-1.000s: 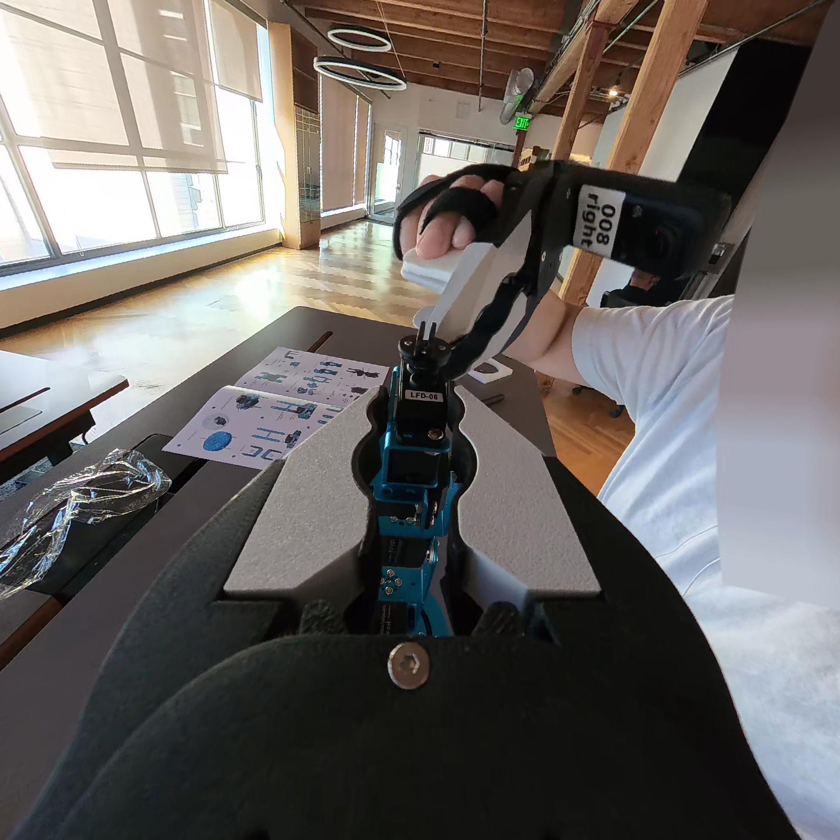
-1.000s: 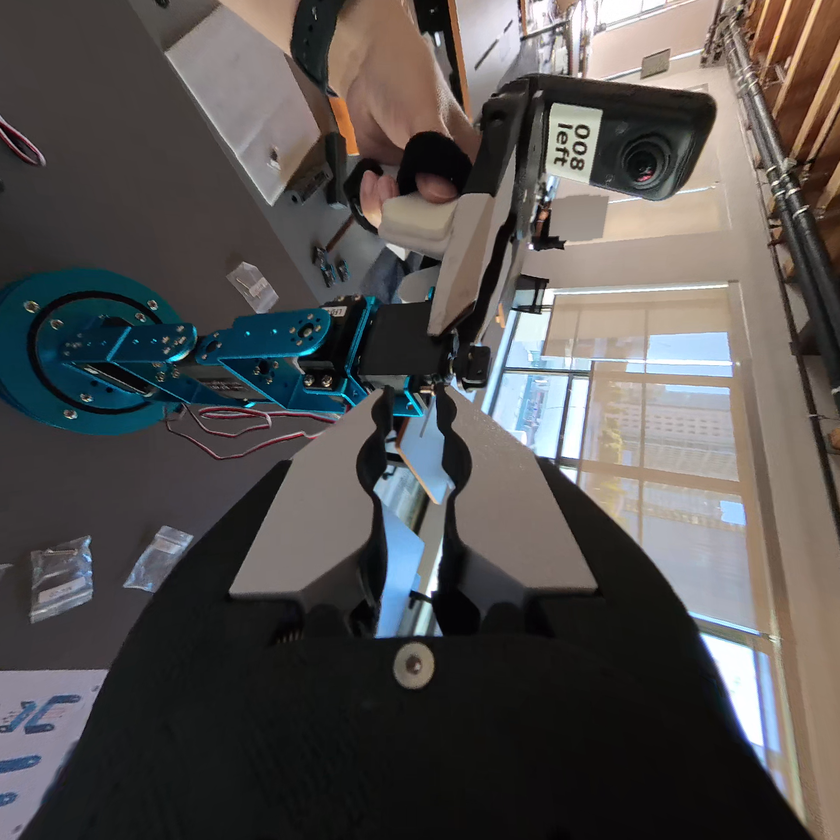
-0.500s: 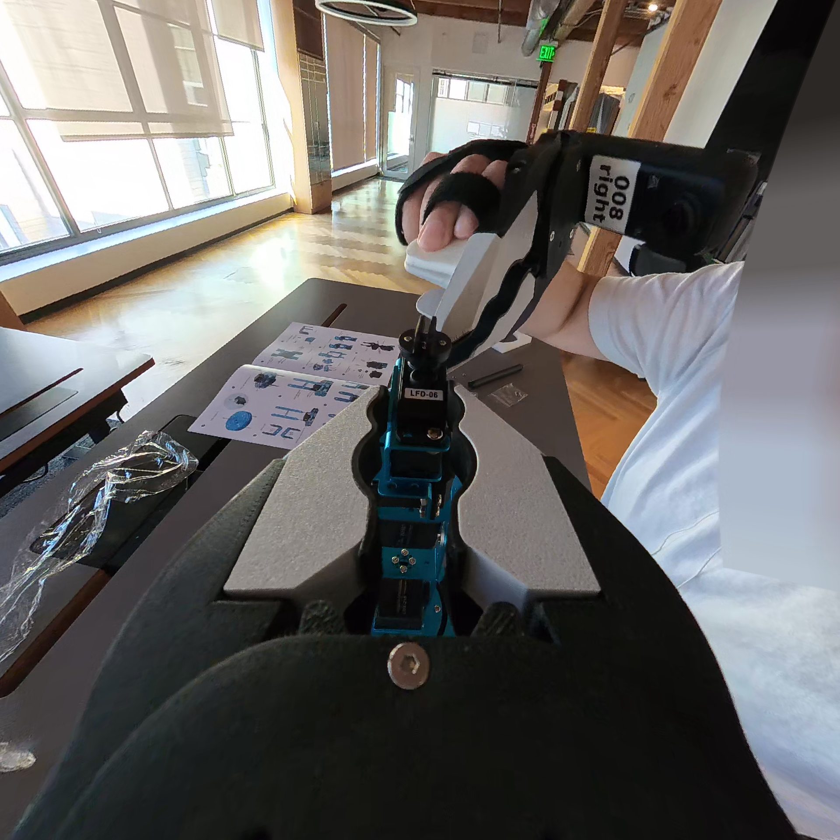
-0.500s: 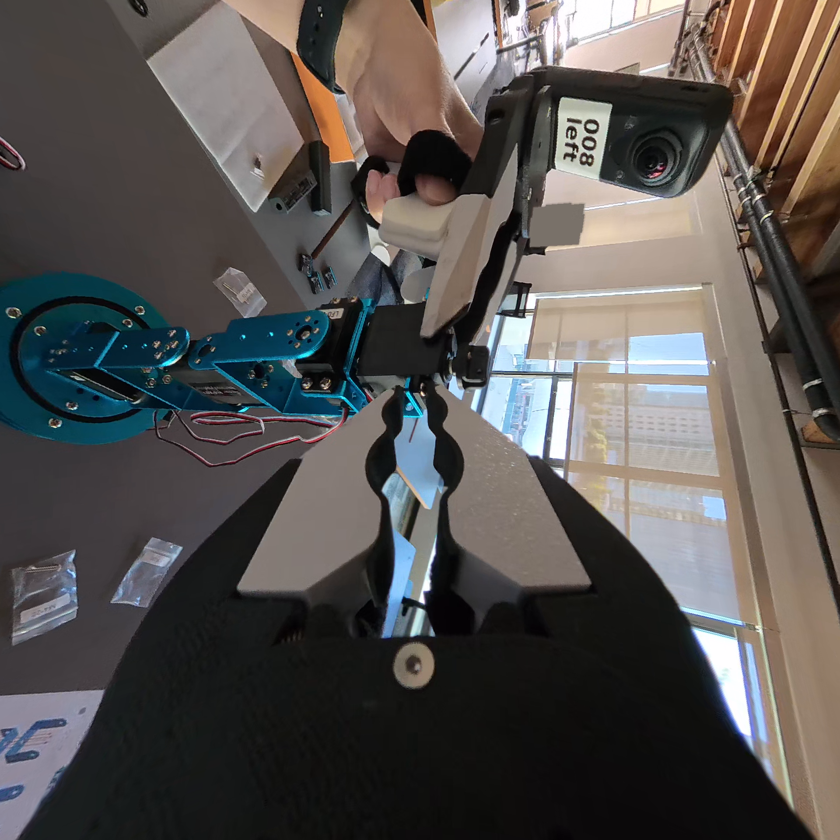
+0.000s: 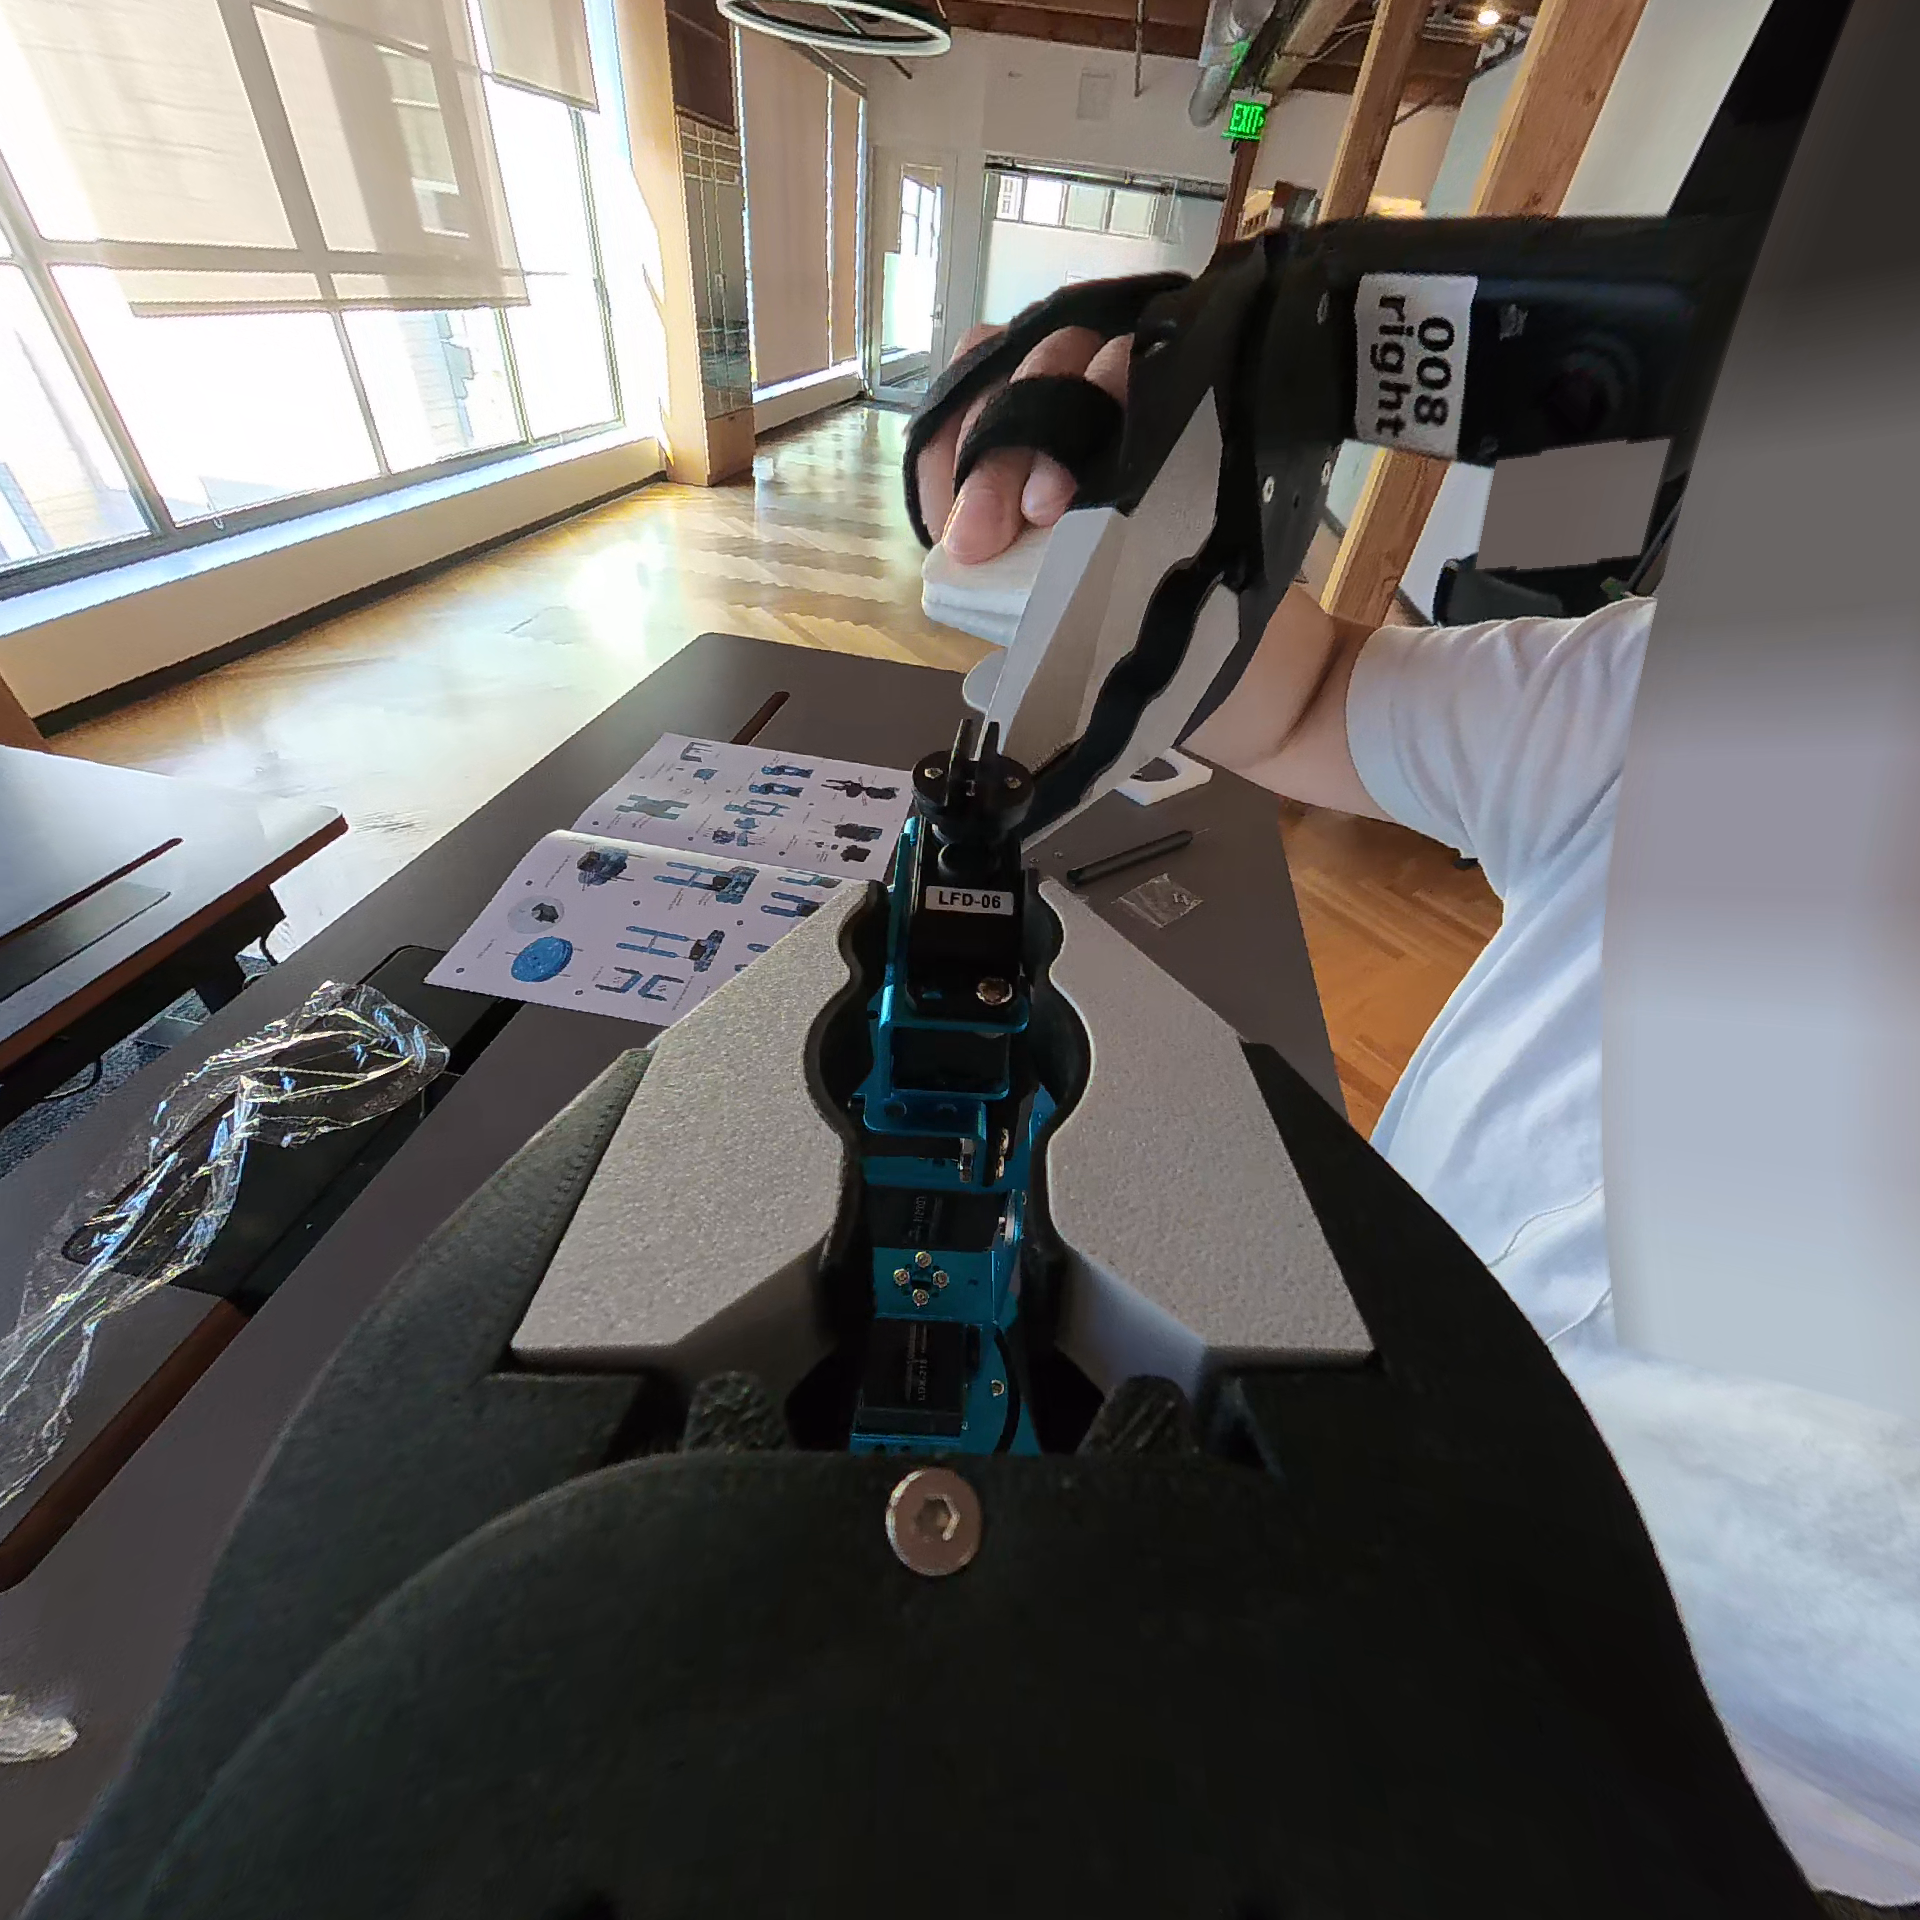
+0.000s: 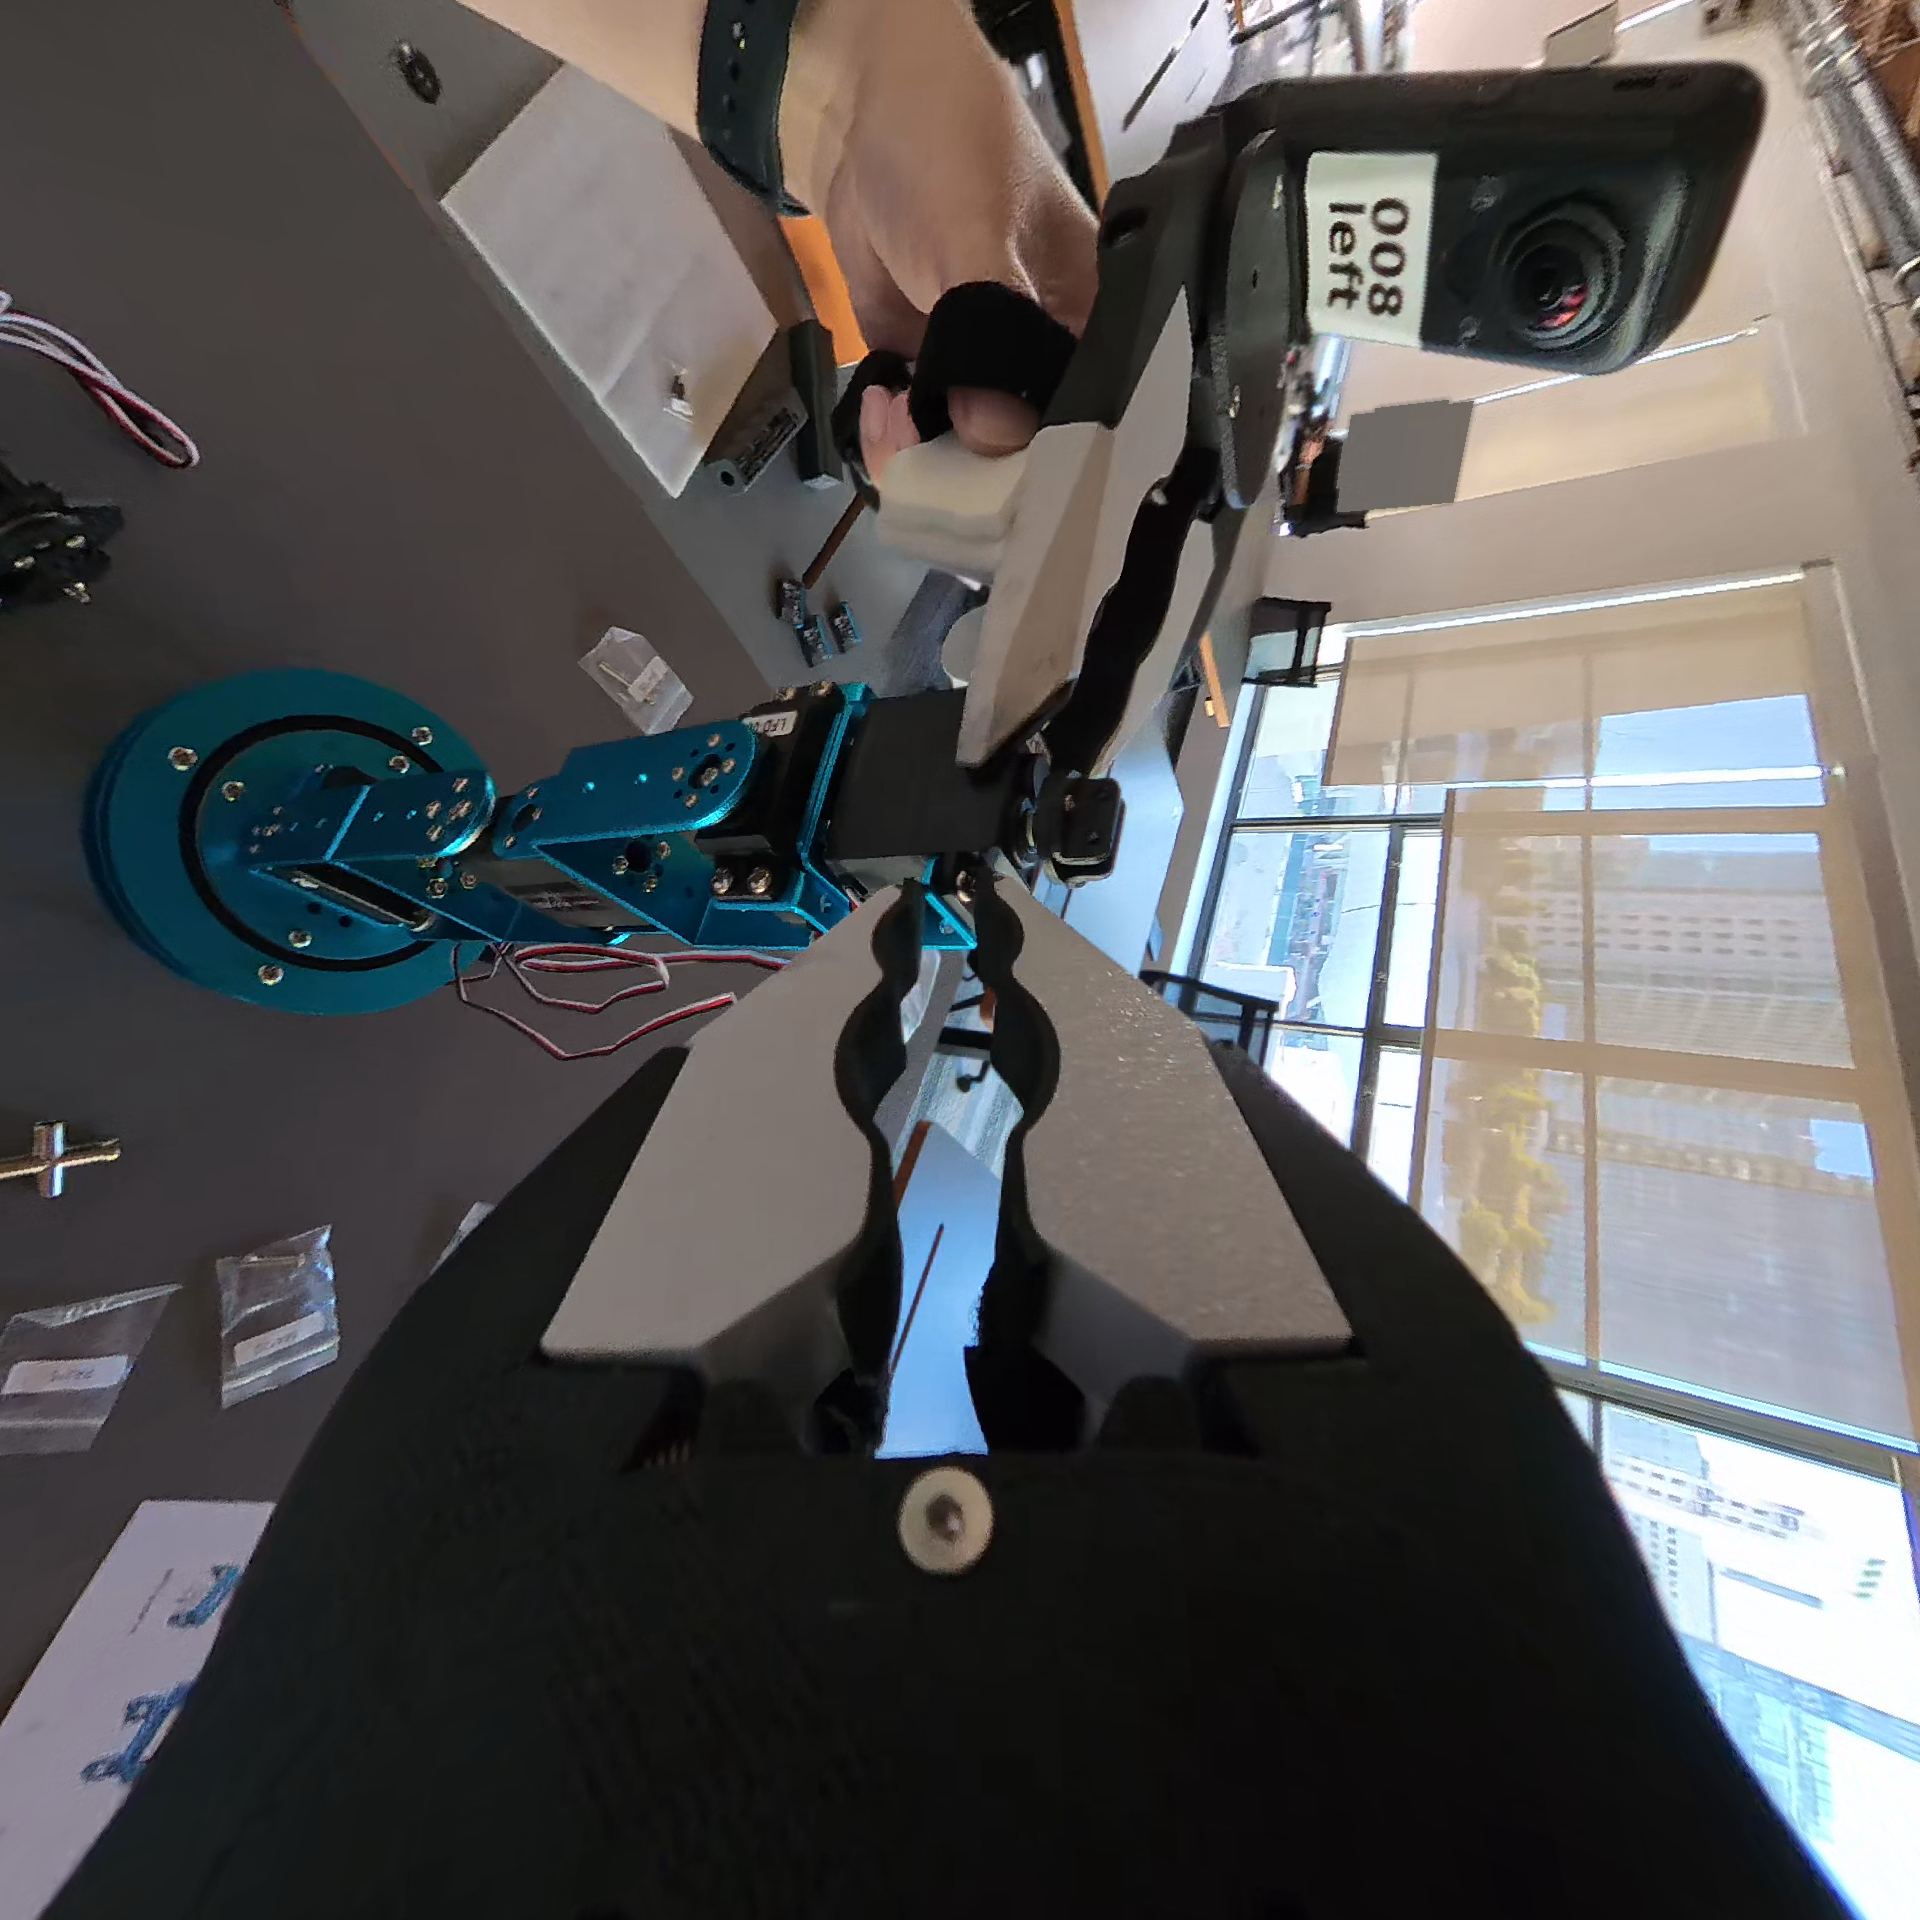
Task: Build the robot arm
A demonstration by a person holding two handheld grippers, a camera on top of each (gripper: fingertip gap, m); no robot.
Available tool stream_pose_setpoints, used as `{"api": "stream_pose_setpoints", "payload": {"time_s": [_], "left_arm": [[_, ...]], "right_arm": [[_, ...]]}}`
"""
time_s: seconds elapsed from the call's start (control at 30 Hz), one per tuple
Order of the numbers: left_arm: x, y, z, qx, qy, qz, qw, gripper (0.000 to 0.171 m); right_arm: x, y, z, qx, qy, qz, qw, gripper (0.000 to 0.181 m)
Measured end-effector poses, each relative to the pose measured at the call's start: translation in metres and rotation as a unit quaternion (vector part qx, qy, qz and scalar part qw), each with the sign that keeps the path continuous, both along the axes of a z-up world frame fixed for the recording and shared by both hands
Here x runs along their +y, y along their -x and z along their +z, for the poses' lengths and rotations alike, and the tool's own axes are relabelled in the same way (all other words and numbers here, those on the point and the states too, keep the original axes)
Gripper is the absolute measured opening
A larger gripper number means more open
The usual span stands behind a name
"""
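Observation:
A blue metal robot arm (image 6: 623, 831) stands on a round blue base (image 6: 156, 842) on the dark table (image 5: 644, 717). My left gripper (image 5: 954, 904) is shut on the arm's top black servo (image 5: 966, 956); it also shows in the right wrist view (image 6: 1013, 727). A black servo horn (image 5: 971, 790) caps the servo. My right gripper (image 6: 940, 899) reaches the horn end, its jaws almost together on a small black part (image 5: 971, 740) standing on the horn. It comes in from the upper right in the left wrist view (image 5: 987, 717).
An open instruction booklet (image 5: 675, 883) and crumpled clear plastic (image 5: 239, 1122) lie to the left. A black rod (image 5: 1127, 854), small bags (image 6: 275, 1314), a metal cross wrench (image 6: 52, 1153), red-white wires (image 6: 603, 997) and a white box (image 6: 613, 270) lie around. A person's white sleeve (image 5: 1507, 935) is on the right. Less than 4 cm separates the two grippers' tips. Both grippers' tips are roughly 25 cm from the round blue base (image 6: 156, 842).
My right gripper's jaws have narrowed onto the small part at the horn. My left gripper keeps its hold on the servo; both views have shifted slightly.

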State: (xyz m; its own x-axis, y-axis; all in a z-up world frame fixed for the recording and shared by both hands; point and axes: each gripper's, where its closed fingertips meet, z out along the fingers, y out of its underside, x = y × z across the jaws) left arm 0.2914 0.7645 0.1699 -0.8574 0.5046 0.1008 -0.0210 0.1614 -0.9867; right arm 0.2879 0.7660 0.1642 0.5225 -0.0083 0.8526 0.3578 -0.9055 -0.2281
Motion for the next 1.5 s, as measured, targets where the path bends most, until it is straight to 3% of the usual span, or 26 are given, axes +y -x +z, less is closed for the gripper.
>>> {"api": "stream_pose_setpoints", "payload": {"time_s": [0.33,0.53,0.77,1.0,1.07,1.17,1.27,1.37,1.43,1.5], "left_arm": [[0.001,-0.001,0.000,0.000,0.000,0.004,1.000,0.024],[0.000,0.000,0.000,-0.005,-0.007,0.004,1.000,0.024],[0.000,-0.001,0.000,-0.002,-0.010,-0.001,1.000,0.024],[0.004,-0.002,-0.001,0.012,-0.002,-0.018,1.000,0.024],[0.004,-0.007,-0.002,0.013,0.008,-0.006,1.000,0.047],[0.017,-0.015,0.008,0.056,0.056,0.017,0.997,0.060],[0.052,-0.022,0.018,0.097,0.126,0.080,0.984,0.063],[0.072,-0.009,-0.002,0.055,0.128,0.202,0.969,0.063],[0.072,0.031,-0.013,0.034,0.122,0.244,0.962,0.063],[0.062,0.085,-0.011,0.031,0.150,0.265,0.952,0.058]], "right_arm": [[-0.001,0.000,0.001,0.031,-0.001,-0.025,0.999,0.008],[-0.003,0.001,0.002,-0.021,0.025,-0.026,0.999,0.006],[-0.003,0.001,0.002,-0.029,0.024,-0.030,0.999,0.006],[-0.013,0.006,0.012,-0.048,-0.067,-0.047,0.995,0.014],[-0.026,0.025,0.021,-0.059,-0.134,-0.068,0.987,0.017],[-0.065,0.089,0.012,-0.042,-0.253,-0.126,0.958,0.023],[-0.142,0.199,-0.015,-0.088,-0.306,-0.247,0.915,0.023],[-0.242,0.357,-0.048,-0.136,-0.357,-0.421,0.822,0.021],[-0.293,0.468,-0.077,-0.118,-0.381,-0.519,0.756,0.028],[-0.324,0.553,-0.099,-0.096,-0.389,-0.570,0.717,0.033]]}}
